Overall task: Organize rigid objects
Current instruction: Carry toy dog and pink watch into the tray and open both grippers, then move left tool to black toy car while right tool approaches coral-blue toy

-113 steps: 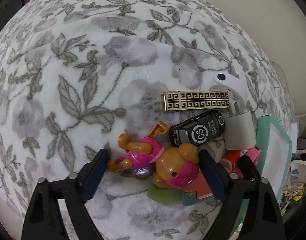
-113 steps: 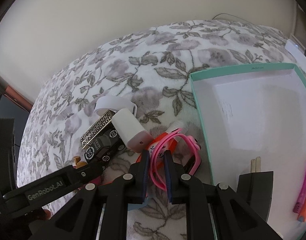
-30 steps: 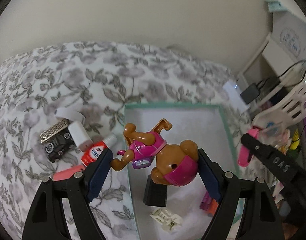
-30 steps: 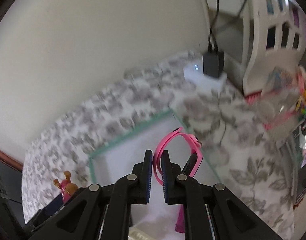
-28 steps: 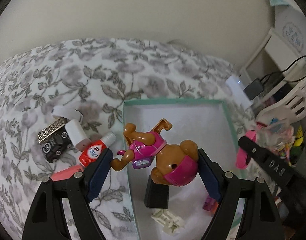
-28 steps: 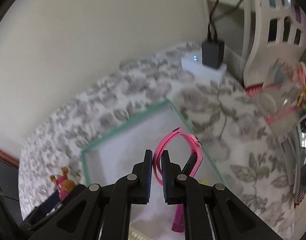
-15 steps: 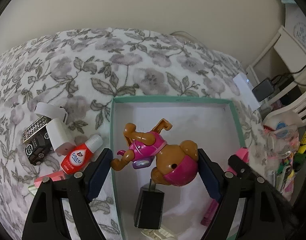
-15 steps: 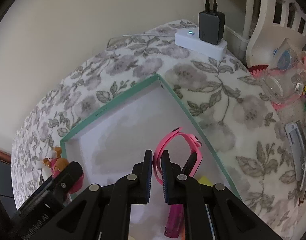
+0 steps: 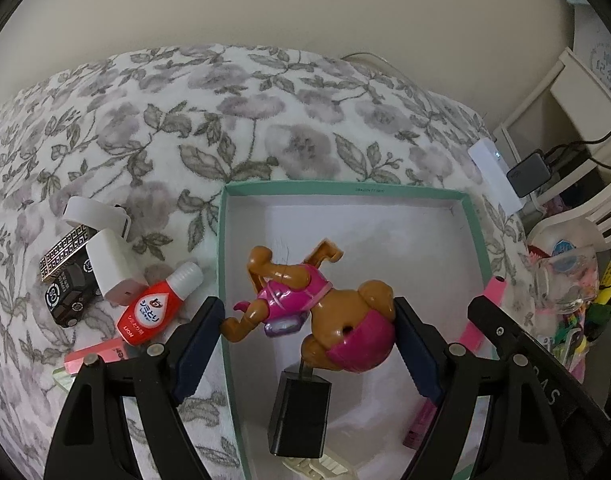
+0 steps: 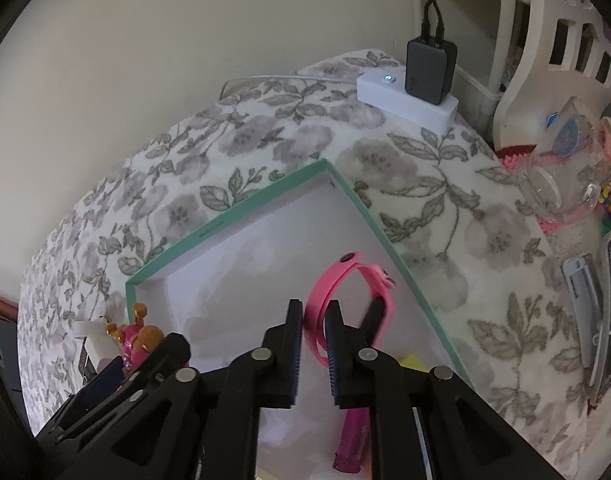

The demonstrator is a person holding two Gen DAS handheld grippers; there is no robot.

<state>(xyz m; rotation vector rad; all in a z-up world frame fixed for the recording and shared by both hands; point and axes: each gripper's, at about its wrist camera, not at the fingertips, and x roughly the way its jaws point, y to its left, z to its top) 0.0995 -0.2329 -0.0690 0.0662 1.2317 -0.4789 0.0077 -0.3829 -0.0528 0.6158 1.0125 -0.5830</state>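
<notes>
Left wrist view: my left gripper (image 9: 309,322) clamps the toy dog (image 9: 319,314) above the box (image 9: 475,224) (teal-rimmed), while my right gripper (image 10: 314,322) is opening around the pink watch (image 10: 355,288).

Left wrist fisheye sits just behind the left tool (image 9: 309,340), looking steeply down, close over the teal-rimmed box (image 9: 475,240) on the floral blanket (image 9: 225,120); wall beyond the box, clutter of small items left of the box. Right wrist fisheye sits behind the right tool (image 10: 314,324), also angled steeply down, close over the box (image 10: 369,216) near its right rim, power strip (image 10: 401,96) beyond the box. Both views share the box interior, blanket and wall; each catches the other tool at its edge.
</notes>
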